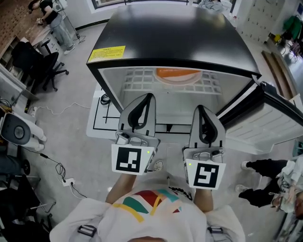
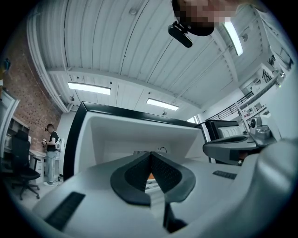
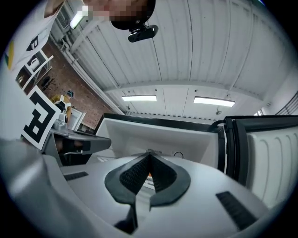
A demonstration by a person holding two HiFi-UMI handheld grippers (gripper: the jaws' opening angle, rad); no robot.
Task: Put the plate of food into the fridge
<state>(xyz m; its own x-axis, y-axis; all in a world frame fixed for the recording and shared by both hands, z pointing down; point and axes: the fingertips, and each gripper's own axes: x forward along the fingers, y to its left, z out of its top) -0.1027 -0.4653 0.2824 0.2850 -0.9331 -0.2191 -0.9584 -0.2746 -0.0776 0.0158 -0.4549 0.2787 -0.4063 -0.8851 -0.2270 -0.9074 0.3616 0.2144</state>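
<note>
Left gripper (image 1: 148,97): jaws pressed together at the tips, nothing between them; its own view (image 2: 150,154) shows the dark pads (image 2: 135,175) meeting in a point, empty. Right gripper (image 1: 200,108): jaws closed the same way, tips touching, holding nothing; confirmed in the right gripper view (image 3: 149,155). Both grippers sit side by side, near each other but apart, just in front of the open fridge (image 1: 165,33) and pointing into it; marker cubes (image 1: 129,159) face the head camera, close to the holder's white shirt.

Plate of food (image 1: 177,74): orange, already inside the fridge, resting on the white wire shelf (image 1: 137,80) toward the back, partly hidden under the black top edge; well apart from both grippers. Fridge door (image 1: 265,120) is swung open to the right, white inner lining showing, just right of the right gripper. Yellow label (image 1: 106,53) sits on the fridge top's front left corner. Black office chair (image 1: 40,64) stands on the floor far left; another person (image 1: 47,14) at the top-left corner.
</note>
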